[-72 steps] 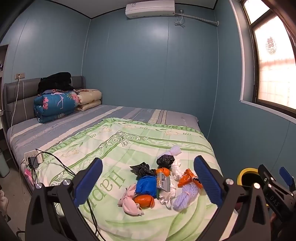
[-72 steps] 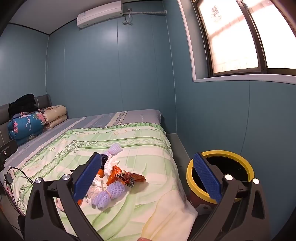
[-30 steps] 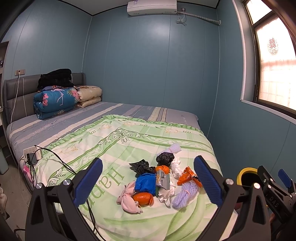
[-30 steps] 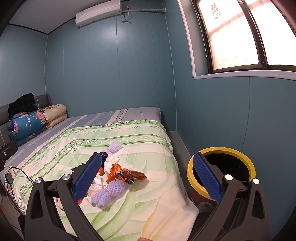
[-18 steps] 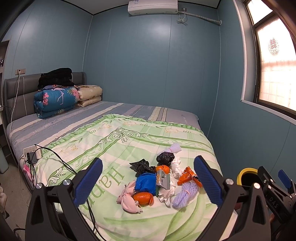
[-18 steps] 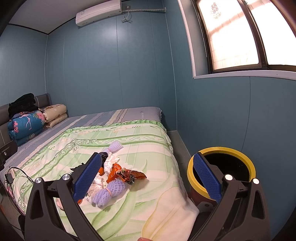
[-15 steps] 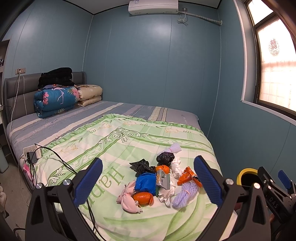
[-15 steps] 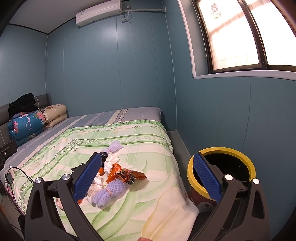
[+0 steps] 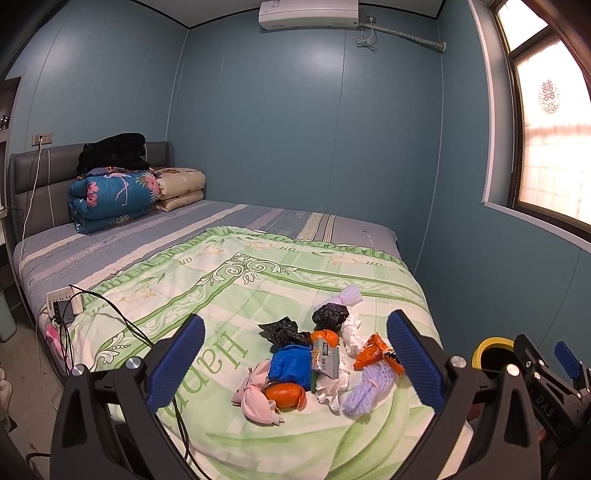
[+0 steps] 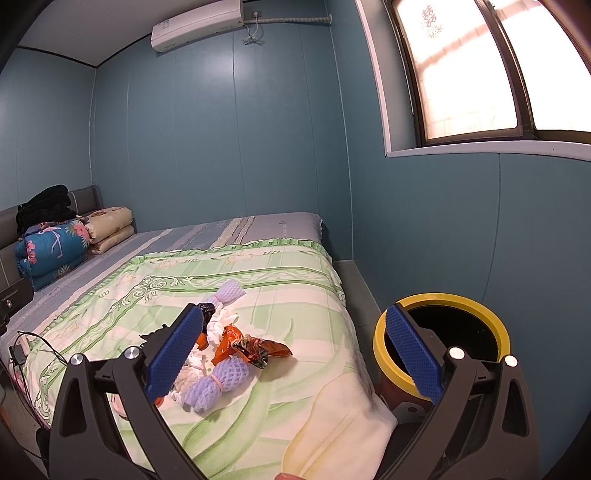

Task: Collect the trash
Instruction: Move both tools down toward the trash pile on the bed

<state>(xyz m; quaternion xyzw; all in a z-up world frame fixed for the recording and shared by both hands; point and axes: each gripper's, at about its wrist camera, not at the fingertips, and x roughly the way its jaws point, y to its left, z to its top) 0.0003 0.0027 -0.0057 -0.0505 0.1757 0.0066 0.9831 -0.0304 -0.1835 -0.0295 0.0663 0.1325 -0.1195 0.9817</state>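
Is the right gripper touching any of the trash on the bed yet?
Apart. In the right wrist view the right gripper hangs open and empty above the blanket, with the trash pile lying beyond its fingers.

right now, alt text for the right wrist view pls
An open right claw frames a trash pile on a green quilt, with a yellow-rimmed bin on the floor to the right of the bed. Blue walls, a window and an air conditioner lie behind.
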